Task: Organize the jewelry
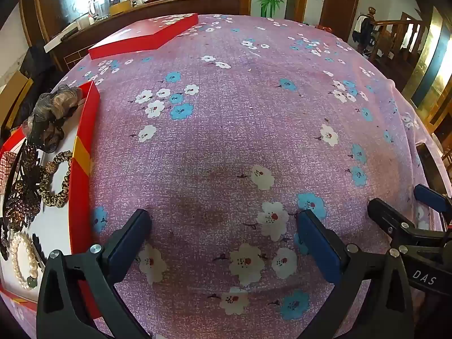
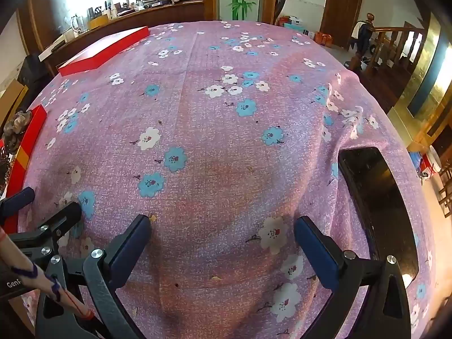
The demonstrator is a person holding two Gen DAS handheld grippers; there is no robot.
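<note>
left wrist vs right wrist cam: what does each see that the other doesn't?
Left wrist only: the inside of the open red box, holding a pearl bracelet, a leopard-print scrunchie, dark hair clips and a grey-brown hair piece.
Right wrist only: a black phone lying on the cloth at the right.
Both: the purple floral tablecloth, the red lid at the far left, and both grippers, left gripper and right gripper, jaws open and empty.
</note>
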